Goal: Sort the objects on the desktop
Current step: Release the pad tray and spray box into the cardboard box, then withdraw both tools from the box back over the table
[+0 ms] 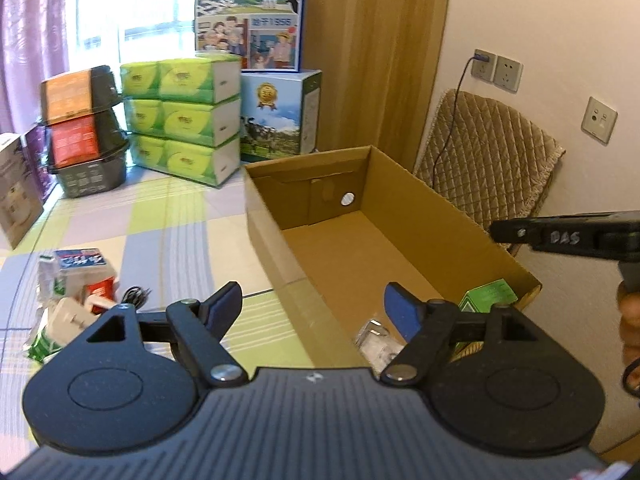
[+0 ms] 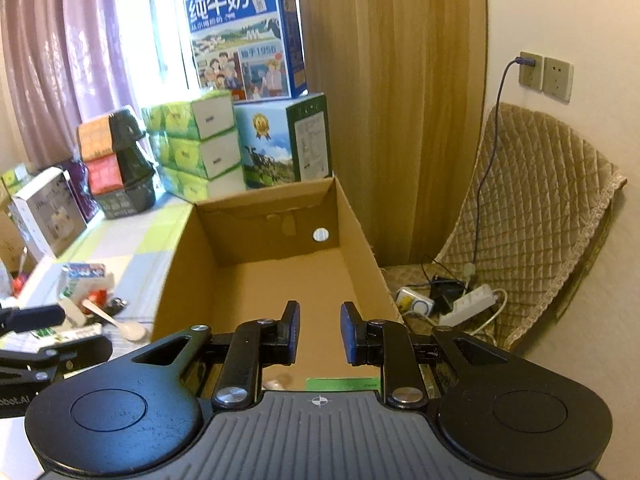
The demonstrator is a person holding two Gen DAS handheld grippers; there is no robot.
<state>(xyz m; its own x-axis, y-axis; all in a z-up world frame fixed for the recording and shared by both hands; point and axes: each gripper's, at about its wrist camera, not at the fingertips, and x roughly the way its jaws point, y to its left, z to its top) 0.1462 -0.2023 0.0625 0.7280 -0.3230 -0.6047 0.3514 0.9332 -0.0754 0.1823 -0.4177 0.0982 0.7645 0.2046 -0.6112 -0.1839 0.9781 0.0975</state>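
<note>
Currently both grippers empty: left gripper (image 1: 314, 306) spread wide, right gripper (image 2: 320, 334) part-open over open brown cardboard box (image 2: 352, 216), likely the sorting bin; clutter pile (image 1: 76, 300) waits beside its left wall.

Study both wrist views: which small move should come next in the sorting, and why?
Probably swing the left gripper, open and empty, left toward the pile of small items on the tablecloth. The cardboard box already holds a green packet, the right gripper hangs empty above it, and the pile remains unsorted.
</note>
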